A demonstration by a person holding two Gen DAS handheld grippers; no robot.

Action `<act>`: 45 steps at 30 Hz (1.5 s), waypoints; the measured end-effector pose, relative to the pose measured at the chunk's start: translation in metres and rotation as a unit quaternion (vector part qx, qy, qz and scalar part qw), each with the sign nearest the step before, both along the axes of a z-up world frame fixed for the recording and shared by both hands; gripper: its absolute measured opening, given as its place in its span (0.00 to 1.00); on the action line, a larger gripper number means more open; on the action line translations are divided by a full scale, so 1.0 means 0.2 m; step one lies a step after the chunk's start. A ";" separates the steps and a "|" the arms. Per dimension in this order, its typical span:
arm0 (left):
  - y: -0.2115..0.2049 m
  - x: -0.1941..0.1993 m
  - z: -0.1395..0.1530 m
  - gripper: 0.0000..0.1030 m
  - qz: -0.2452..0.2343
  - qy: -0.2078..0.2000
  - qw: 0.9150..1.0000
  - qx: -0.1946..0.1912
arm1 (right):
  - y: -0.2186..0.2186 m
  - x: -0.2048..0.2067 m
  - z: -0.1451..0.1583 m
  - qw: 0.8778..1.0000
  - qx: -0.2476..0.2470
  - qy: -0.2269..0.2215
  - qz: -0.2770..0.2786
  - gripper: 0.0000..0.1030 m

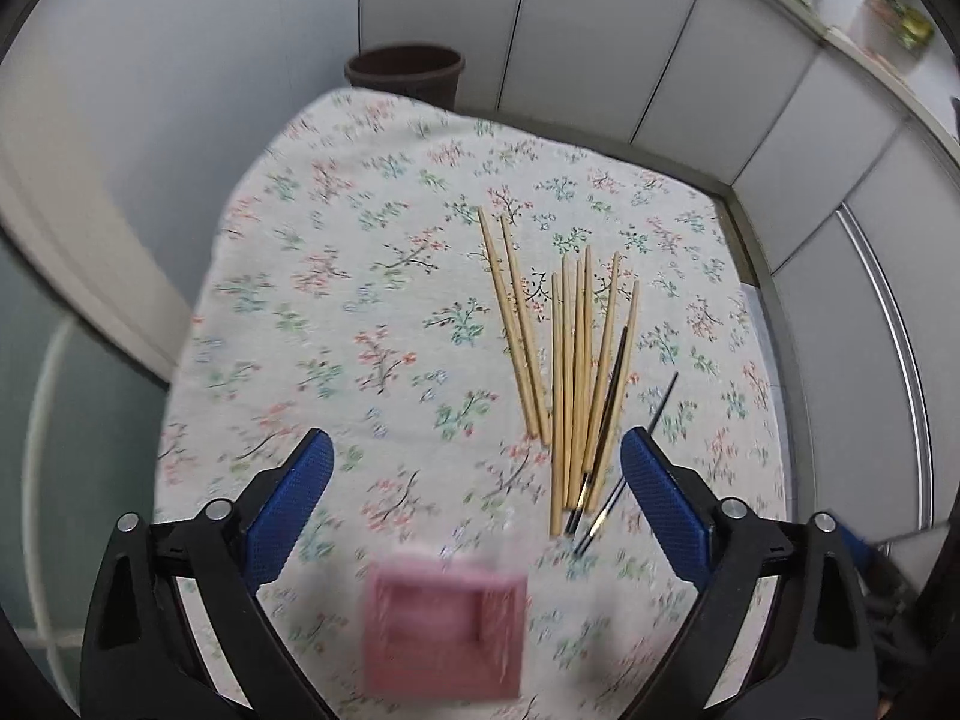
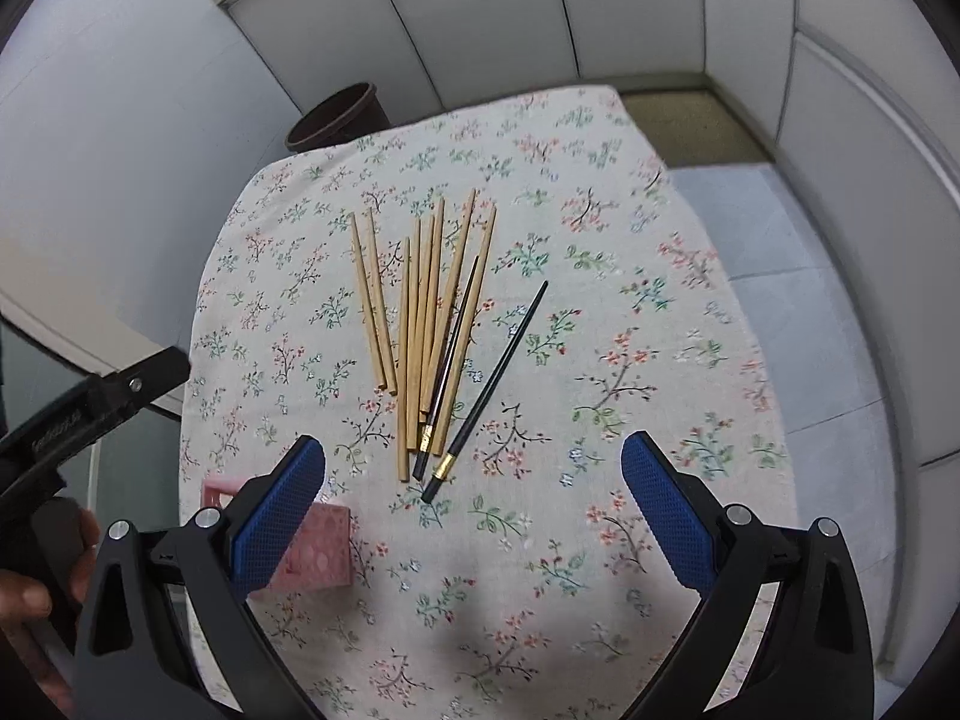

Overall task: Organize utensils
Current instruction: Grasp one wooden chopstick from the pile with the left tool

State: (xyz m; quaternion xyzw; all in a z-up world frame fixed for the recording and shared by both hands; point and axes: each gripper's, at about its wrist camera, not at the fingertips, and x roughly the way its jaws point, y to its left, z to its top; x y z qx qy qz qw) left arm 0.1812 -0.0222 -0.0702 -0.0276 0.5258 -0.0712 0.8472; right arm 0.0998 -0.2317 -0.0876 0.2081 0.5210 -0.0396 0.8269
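Several wooden chopsticks (image 1: 570, 372) lie in a loose fan on the floral tablecloth (image 1: 360, 300); they also show in the right wrist view (image 2: 420, 312). Two black chopsticks with gold bands lie among and beside them, one over the pile (image 2: 447, 360) and one to its right (image 2: 492, 378). A pink square holder (image 1: 444, 630) stands near the table's front, blurred; it also shows in the right wrist view (image 2: 318, 546). My left gripper (image 1: 477, 462) is open above the holder and the chopstick ends. My right gripper (image 2: 474, 462) is open above the black chopsticks' near ends. Both are empty.
A brown bin (image 1: 405, 72) stands on the floor behind the table's far edge, also in the right wrist view (image 2: 336, 117). Grey partition panels (image 1: 600, 30) surround the table. The left gripper's body and the hand holding it (image 2: 66, 420) show at the left.
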 end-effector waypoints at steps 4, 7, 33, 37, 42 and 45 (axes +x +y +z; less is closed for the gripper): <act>-0.02 0.20 -0.14 0.71 0.016 0.043 0.999 0.003 | -0.05 0.14 -0.12 1.000 0.007 0.023 -0.013 0.93; -0.04 0.32 -0.23 0.64 0.031 0.052 0.998 -0.002 | -0.08 0.24 -0.18 0.999 0.016 0.031 -0.019 0.87; -0.21 0.71 -0.68 0.30 0.037 0.102 0.994 0.024 | -0.16 0.54 -0.52 0.998 0.042 0.054 -0.015 0.40; -0.24 0.73 -0.69 0.06 0.020 0.095 0.994 0.043 | -0.15 0.55 -0.54 0.997 0.049 0.056 -0.018 0.35; -0.25 0.74 -0.68 0.06 0.004 0.108 0.994 0.033 | -0.16 0.56 -0.58 0.996 0.053 0.065 -0.025 0.27; -0.24 0.69 -0.62 0.06 -0.009 0.096 0.995 0.013 | -0.14 0.57 -0.59 0.996 0.051 0.062 -0.028 0.25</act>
